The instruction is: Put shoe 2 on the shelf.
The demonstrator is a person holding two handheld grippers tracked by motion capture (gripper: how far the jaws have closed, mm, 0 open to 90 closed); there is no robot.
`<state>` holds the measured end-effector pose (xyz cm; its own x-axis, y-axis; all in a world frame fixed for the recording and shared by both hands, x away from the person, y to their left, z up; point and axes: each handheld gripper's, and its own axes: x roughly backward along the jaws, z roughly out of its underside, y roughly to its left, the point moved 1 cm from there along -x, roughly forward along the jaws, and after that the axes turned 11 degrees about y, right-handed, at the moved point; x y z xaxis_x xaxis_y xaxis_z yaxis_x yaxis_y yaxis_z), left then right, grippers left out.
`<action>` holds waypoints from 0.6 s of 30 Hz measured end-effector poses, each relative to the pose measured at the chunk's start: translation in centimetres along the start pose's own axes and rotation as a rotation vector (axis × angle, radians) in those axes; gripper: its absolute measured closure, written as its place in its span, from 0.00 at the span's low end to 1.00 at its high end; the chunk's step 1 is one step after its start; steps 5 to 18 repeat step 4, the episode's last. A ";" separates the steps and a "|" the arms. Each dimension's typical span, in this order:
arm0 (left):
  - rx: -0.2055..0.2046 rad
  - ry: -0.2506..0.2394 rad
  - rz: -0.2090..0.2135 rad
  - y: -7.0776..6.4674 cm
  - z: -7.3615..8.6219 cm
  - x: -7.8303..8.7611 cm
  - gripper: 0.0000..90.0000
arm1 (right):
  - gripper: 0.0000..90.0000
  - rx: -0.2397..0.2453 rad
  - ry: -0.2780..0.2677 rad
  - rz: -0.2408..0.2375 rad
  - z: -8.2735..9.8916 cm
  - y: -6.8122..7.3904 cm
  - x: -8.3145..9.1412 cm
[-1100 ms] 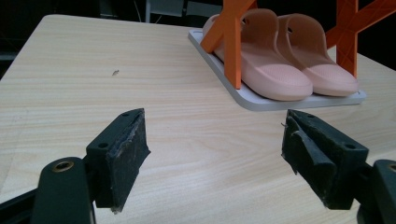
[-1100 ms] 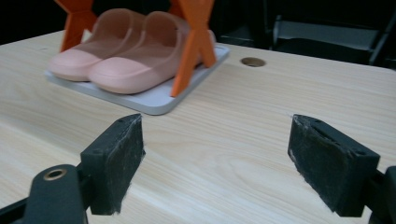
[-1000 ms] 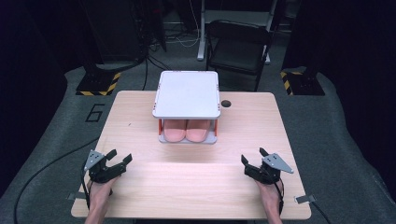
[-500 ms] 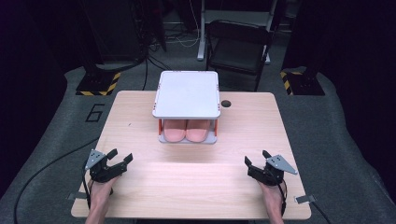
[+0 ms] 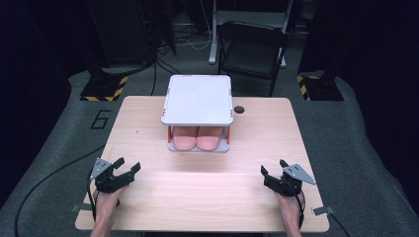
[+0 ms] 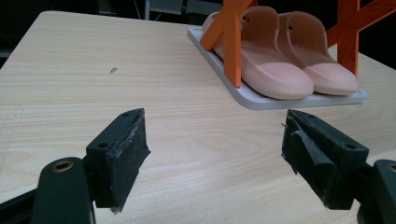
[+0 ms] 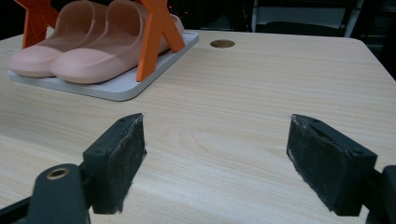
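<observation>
Pink foam slippers (image 5: 197,138) lie on the white rack's (image 5: 197,98) lower shelf, well beyond the left gripper (image 5: 127,168) and right gripper (image 5: 272,169); both spread wide, empty.

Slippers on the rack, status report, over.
Both grippers, left and right, open, empty. Pink slippers on rack bottom shelf, untouched. Path clear.

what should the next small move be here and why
Probably bring both tools forward toward the pink slippers on the lower shelf of the small rack. The left tool and right tool sit open near the table's front edge, nothing between their jaws, well short of the slippers, whose toes point toward them.
</observation>
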<state>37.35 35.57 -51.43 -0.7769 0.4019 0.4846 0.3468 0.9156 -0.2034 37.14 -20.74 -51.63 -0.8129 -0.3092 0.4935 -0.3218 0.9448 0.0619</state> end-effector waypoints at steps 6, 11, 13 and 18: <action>0.003 0.004 -0.002 0.0 0.0 0.0 0.25 | 0.21 -0.010 0.007 0.014 0.0 -0.4 0.1; 0.003 0.004 -0.002 0.0 0.0 0.0 0.25 | 0.21 -0.010 0.007 0.014 0.0 -0.4 0.1; 0.003 0.004 -0.002 0.0 0.0 0.0 0.25 | 0.21 -0.010 0.007 0.014 0.0 -0.4 0.1; 0.003 0.004 -0.002 0.0 0.0 0.0 0.25 | 0.21 -0.010 0.007 0.014 0.0 -0.4 0.1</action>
